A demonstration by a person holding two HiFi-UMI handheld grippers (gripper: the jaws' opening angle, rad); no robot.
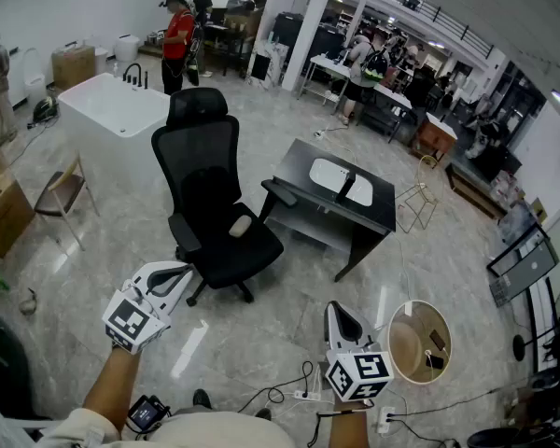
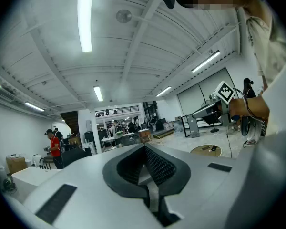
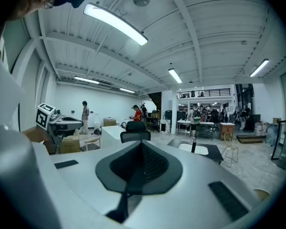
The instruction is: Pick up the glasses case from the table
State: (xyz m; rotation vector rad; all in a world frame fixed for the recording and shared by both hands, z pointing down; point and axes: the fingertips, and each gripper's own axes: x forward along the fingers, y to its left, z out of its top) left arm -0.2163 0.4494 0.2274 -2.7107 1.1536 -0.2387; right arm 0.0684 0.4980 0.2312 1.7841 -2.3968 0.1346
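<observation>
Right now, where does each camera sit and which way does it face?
Head view: on the person's head, steeply down at chair, table; forearms, left claw, right claw show.
Left gripper view: on left claw, facing the hall; shirt at right.
Right gripper view: on right claw, facing chair, table.
Shared: each gripper view catches the other claw.

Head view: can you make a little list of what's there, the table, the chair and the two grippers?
table: black table, across the floor, beyond the chair
on table: white things, too small to name
chair: black office chair, between the grippers and the table
left gripper: shut, holding nothing
right gripper: shut, holding nothing
</observation>
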